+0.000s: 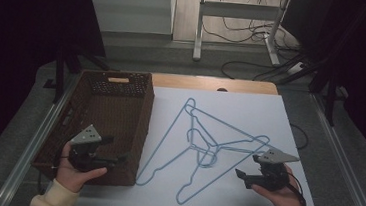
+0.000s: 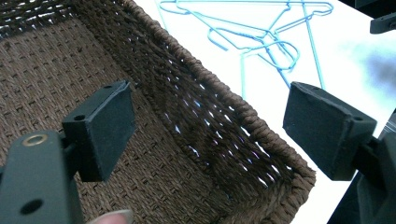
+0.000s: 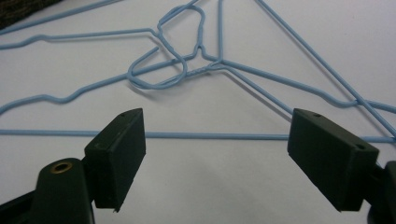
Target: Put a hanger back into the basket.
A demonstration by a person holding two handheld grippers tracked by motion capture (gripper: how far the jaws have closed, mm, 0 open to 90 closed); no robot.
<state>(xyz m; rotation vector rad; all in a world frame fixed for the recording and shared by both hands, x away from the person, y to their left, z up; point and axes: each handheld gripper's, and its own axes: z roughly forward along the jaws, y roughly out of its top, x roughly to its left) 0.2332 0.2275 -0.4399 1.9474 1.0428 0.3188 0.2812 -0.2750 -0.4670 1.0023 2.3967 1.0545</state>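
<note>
Right hand-held gripper [image 3: 215, 154] hangs spread, empty, over blue hangers [image 3: 196, 70]; left hand-held gripper [image 2: 210, 135], likewise spread, seemingly above the basket [image 2: 243, 116].

Black tools [image 1: 116, 159], grey triangular plates, cream sleeves [image 1: 54, 199]

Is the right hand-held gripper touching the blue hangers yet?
Apart. The right gripper view shows the right hand-held gripper open, white table between its jaws and the blue hangers.

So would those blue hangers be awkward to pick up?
Probably. The hangers are thin wire, so likely light and a bit springy. They lie overlapped, hooks crossing, so lifting one may drag another. Flat on the table, they leave little to pinch.
</note>
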